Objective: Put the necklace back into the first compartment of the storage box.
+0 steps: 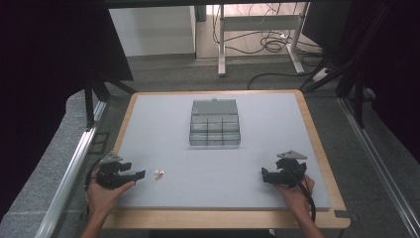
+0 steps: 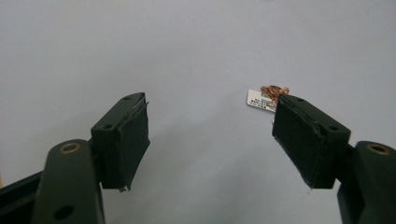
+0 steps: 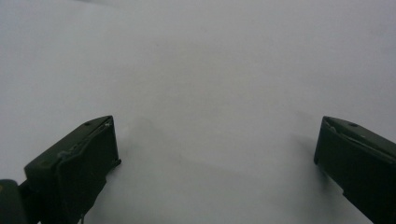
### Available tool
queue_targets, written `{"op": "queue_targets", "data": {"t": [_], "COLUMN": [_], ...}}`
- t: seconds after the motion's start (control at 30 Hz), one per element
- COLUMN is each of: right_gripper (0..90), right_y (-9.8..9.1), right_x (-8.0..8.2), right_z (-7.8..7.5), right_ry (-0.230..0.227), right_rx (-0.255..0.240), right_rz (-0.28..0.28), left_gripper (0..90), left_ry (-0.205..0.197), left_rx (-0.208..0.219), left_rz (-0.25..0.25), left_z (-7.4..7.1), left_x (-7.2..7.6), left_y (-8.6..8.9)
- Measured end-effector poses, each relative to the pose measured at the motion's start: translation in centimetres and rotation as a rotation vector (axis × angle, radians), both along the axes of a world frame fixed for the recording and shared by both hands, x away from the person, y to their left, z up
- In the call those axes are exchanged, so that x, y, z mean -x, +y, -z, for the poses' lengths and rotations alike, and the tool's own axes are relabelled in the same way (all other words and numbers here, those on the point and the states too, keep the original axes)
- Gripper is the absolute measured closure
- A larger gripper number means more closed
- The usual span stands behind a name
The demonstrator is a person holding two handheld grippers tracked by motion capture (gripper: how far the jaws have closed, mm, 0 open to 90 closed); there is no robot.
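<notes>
At the left of the high view, the person's left hand [image 1: 101,196] holds the left gripper [image 1: 141,174] low over the grey mat [image 1: 218,168] that covers the tabletop [image 1: 317,134]. Its fingers [image 2: 123,140] stand wide apart and hold nothing. They point toward a small item [image 1: 158,174], which lies on the mat just beside the tips. In the left gripper view this item [image 2: 267,96] looks like a thin coppery ring or wire loop with a small white tag; it is too small to name with certainty. There it sits just past the tip of the finger on the right side of the view, not between the two fingers. I judge that the gripper is held open and low because it prepares to pick up this item, and that it must shift a little sideways to bring the item into the gap.

Farther on, in the middle of the mat, stands a clear plastic organizer box [image 1: 214,130] with its lid open and several small compartments. It is well apart from both grippers. Probably the small item should go into one compartment, which would explain the open lid.

At the right, the right gripper [image 1: 263,174] rests near the front edge of the mat in the right hand [image 1: 294,193]. Its fingers [image 3: 88,154] are also spread wide with only bare mat between them. It seems to wait to the side, so that the left one has free space.
</notes>
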State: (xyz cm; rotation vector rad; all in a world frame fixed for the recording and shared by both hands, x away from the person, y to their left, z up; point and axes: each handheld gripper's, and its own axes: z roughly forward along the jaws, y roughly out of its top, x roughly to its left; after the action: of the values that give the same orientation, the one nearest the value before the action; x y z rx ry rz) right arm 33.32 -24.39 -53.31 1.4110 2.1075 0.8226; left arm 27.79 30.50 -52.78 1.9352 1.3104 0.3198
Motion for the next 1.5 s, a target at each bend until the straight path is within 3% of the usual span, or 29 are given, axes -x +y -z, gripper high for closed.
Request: {"op": "queue_targets", "data": {"t": [0.23, 0.53, 0.7, 0.87, 0.97, 1.07, 1.2, 1.37, 1.5], "right_gripper": [0.6, 6.4, 5.6, 6.0, 6.0, 6.2, 5.9, 5.9, 6.0], "right_y": [0.0, 0.4, 0.0, 0.0, -0.1, -0.2, 0.0, 0.0, 0.0], "right_x": [0.2, 0.9, 0.6, 0.6, 0.6, 0.8, 0.8, 0.8, 0.9], "right_z": [0.0, -0.2, -0.1, -0.1, -0.1, -0.1, -0.1, -0.1, -0.1], "right_ry": [-0.005, -0.011, -0.012, -0.008, -0.013, -0.016, -0.018, -0.021, -0.024], "right_rx": [0.004, 0.007, -0.001, 0.002, -0.001, 0.001, 0.004, 0.004, 0.007], "right_rz": [-0.01, 0.022, -0.011, -0.019, -0.031, -0.032, -0.02, -0.018, -0.012], "left_gripper": [29.8, 31.9, 33.5, 34.5, 37.9, 38.9, 39.5, 39.3, 40.0], "left_ry": [0.014, -0.01, -0.009, -0.011, -0.048, -0.079, -0.078, -0.081, -0.087], "left_rx": [-0.013, -0.016, 0.016, -0.002, 0.008, -0.002, 0.004, 0.049, 0.04], "left_rz": [0.006, 0.014, -0.016, -0.018, -0.021, 0.021, 0.047, 0.06, 0.075], "left_z": [0.2, -0.7, -0.9, -1.6, -2.2, -3.6, -4.1, -4.6, -4.9], "left_x": [0.0, 0.5, 0.2, 0.2, 0.5, 0.4, 0.2, 0.0, -0.2], "left_y": [0.1, -0.3, -0.1, -0.4, -0.4, -1.1, -1.3, -1.4, -2.1]}}
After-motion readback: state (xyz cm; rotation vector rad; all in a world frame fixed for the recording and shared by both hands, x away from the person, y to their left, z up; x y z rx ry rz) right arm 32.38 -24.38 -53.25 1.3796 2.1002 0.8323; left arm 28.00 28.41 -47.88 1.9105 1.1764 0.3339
